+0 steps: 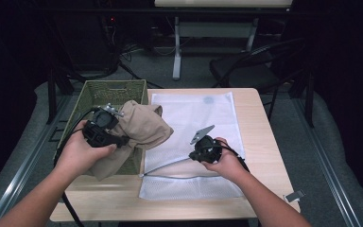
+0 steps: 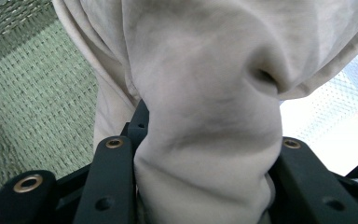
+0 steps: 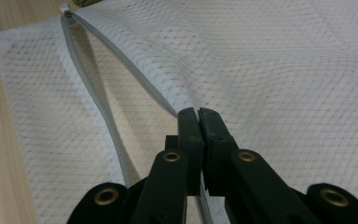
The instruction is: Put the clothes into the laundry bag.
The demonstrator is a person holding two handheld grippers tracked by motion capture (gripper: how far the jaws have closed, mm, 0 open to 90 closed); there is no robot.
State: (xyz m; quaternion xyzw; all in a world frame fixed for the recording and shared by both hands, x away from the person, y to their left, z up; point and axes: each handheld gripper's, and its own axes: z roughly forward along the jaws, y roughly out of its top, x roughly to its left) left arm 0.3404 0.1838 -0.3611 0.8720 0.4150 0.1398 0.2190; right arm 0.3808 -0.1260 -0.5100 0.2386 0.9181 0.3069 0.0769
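A beige garment (image 1: 139,130) hangs bunched over the near right corner of the green woven basket (image 1: 99,92). My left gripper (image 1: 123,140) is shut on a thick fold of it; in the left gripper view the cloth (image 2: 205,140) is pinched between the two black jaws. A white mesh laundry bag (image 1: 194,123) lies flat on the table with its zipper open along the near side. My right gripper (image 3: 198,114) is shut on the upper zipper edge (image 3: 135,74) of the bag and lifts it, so the mouth gapes toward the left. In the high view that right gripper (image 1: 194,155) sits over the bag's near part.
The wooden table (image 1: 260,123) has bare strips to the right of the bag and along its near edge. A small grey clip (image 1: 294,195) lies at the near right corner. A dark chair (image 1: 255,66) stands beyond the table.
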